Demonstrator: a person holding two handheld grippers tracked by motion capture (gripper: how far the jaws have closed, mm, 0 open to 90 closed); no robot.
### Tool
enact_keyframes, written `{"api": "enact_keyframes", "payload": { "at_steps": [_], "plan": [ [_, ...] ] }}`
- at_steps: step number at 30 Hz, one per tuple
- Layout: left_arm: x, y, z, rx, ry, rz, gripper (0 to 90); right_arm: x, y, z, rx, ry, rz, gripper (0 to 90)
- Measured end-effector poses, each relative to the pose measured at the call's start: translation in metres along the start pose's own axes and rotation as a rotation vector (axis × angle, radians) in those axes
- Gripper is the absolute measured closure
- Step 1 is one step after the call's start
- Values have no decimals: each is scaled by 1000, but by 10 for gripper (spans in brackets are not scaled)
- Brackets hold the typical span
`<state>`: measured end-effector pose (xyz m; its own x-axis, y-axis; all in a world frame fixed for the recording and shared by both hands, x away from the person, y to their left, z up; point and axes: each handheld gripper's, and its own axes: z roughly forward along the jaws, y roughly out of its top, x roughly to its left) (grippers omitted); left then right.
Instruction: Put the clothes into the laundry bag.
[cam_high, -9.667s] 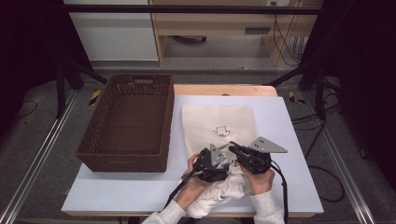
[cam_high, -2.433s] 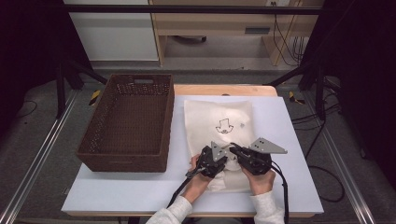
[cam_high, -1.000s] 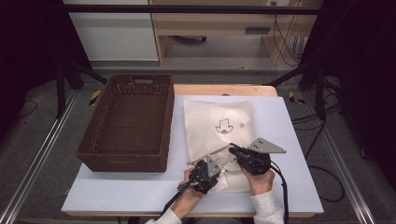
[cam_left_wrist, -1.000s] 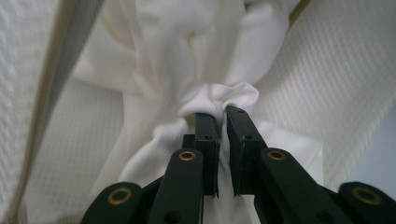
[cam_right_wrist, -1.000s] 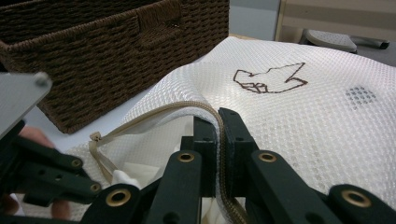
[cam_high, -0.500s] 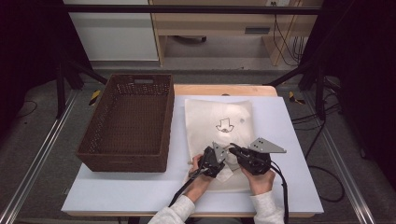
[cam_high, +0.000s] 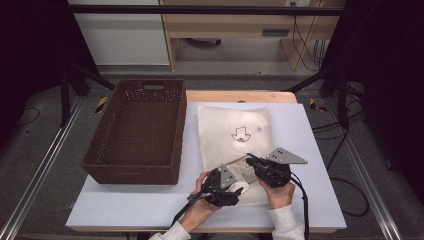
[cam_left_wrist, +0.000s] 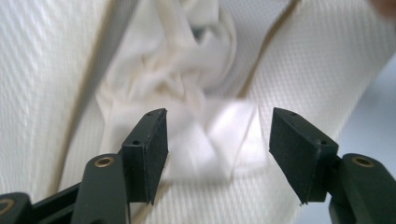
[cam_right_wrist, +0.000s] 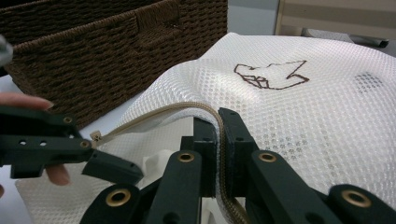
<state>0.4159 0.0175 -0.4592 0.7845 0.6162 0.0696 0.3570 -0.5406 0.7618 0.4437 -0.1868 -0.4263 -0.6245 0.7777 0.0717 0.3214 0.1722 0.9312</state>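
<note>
I'm working a white mesh laundry bag (cam_high: 235, 135) lying at table centre, cream cloth (cam_left_wrist: 187, 88) bunching inside its unzipped mouth. My right gripper (cam_right_wrist: 219, 135) is pinching the bag's zipper edge (cam_right_wrist: 159, 114). My left gripper (cam_left_wrist: 217, 149), at nine o'clock of it, has just been opening, jaws apart, nothing clamped. A brown wicker basket (cam_high: 137, 130) is sitting at nine o'clock, just beside the bag.

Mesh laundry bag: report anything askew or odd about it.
The mesh bag lies flat, but its near zipper edge is lifted by the right gripper, leaving the mouth gaping. White cloth sits bunched inside. The left gripper, jaws just opened, grips nothing.
</note>
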Motion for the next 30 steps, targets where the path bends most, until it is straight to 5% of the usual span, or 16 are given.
{"api": "enact_keyframes", "payload": {
  "at_steps": [5,7,15,22,27,30],
  "plan": [
    [2,-12,16,67,-4,-29,393,0,0,1,3,1,-1,861],
    [1,-12,20,52,17,-33,426,0,-1,1,4,1,0,862],
    [4,0,26,56,58,-20,782,0,0,1,4,5,5,862],
    [6,16,40,-1,97,-28,804,0,0,1,5,3,10,862],
    [5,16,58,-38,184,1,793,-1,0,0,6,-4,14,863],
    [6,16,59,-43,174,-15,758,-2,-1,1,9,-7,21,862]
  ]
}}
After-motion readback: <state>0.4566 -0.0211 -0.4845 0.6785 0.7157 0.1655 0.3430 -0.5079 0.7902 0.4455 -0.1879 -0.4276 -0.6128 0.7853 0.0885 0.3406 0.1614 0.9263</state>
